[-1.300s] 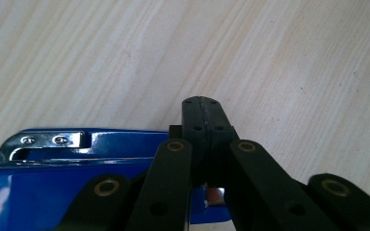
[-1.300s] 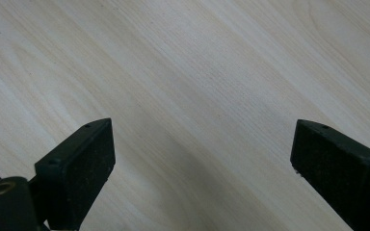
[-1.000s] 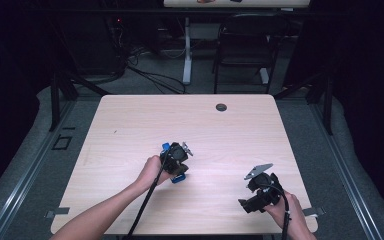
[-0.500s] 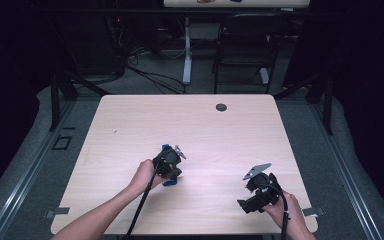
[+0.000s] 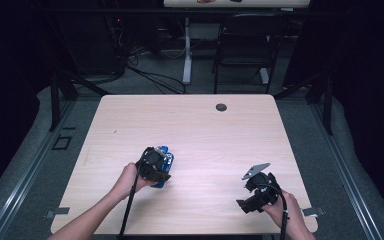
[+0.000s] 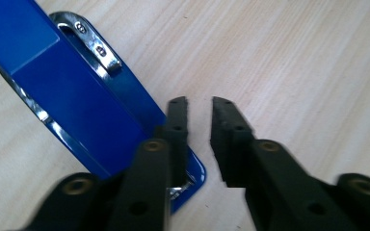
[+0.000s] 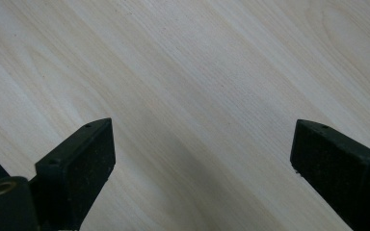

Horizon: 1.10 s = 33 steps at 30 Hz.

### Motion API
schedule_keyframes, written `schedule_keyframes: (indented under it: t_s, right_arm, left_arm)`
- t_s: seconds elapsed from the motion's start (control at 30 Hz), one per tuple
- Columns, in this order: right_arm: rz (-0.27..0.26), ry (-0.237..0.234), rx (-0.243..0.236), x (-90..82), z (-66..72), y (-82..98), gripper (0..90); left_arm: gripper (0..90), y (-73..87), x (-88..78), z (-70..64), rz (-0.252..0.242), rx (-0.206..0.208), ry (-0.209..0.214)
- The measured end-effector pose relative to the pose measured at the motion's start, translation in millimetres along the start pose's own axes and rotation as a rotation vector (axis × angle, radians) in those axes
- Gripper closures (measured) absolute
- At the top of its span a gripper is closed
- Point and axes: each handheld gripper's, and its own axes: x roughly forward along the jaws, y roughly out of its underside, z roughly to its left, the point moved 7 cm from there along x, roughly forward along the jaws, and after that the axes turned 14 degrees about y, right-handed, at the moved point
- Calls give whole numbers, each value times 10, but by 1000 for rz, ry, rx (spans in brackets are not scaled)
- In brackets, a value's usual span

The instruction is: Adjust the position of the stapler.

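Observation:
A blue stapler-like tool (image 6: pixel 72 101) with chrome metal parts lies flat on the wooden table (image 5: pixel 195 125). In the high view its blue body (image 5: pixel 166 151) peeks out from under my left gripper (image 5: pixel 153 165), left of the table's middle. My left gripper (image 6: pixel 199 103) has just been opening: its jaws stand a little apart over bare wood, with nothing between them, and the left jaw overlaps the tool's near end. My right gripper (image 5: pixel 247 200) rests near the front right. In its own view, my right gripper (image 7: pixel 202 131) is wide open over bare wood.
A small black round cap (image 5: pixel 221 107) sits in the tabletop near the far edge. A dark chair (image 5: pixel 245 45) and cables on the floor lie beyond the table. Both forearms come in from the near edge.
My left hand has shifted left and slightly toward the near edge, and its jaws have parted. The right hand has stayed put.

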Motion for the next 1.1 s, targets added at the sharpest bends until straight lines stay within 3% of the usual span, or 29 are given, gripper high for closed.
schedule_keyframes:
  t_s: [0.1, 0.17, 0.23, 0.33, 0.47, 0.57, 0.67, 0.83, 0.97, 1.1]
  right_arm:
    - [8, 4, -6, 4, -13, 2, 83]
    - [15, 3, -9, 5, -15, 5, 83]
    - [11, -3, -3, 7, -6, 2, 84]
    - [10, -2, -2, 7, -1, 2, 83]
    - [12, -5, -7, 12, 2, 2, 84]
    - [19, -3, -15, 17, 1, 6, 84]
    - [21, -5, -11, 35, -2, 11, 84]
    - [26, -5, -7, 38, -2, 19, 84]
    - [22, -9, -3, 46, 0, 17, 84]
    - [28, 0, -7, 53, -9, 24, 84]
  left_arm:
    - [502, -47, -100, -29, -64, -14, -1]
    - [342, -103, -186, -22, -114, -9, -50]
    - [281, -140, -255, 1, -162, -19, -69]
    - [179, -153, -323, 129, -220, -68, -144]
    - [45, -98, -284, 305, -231, -149, -209]
    - [5, -67, -195, 395, -207, -184, -220]
    - [8, -69, -116, 429, -186, -187, -228]
    - [187, -93, 9, 437, -161, -173, -237]
    - [375, -129, 51, 435, -169, -154, -251]
    - [468, -130, 72, 450, -171, -158, -277]
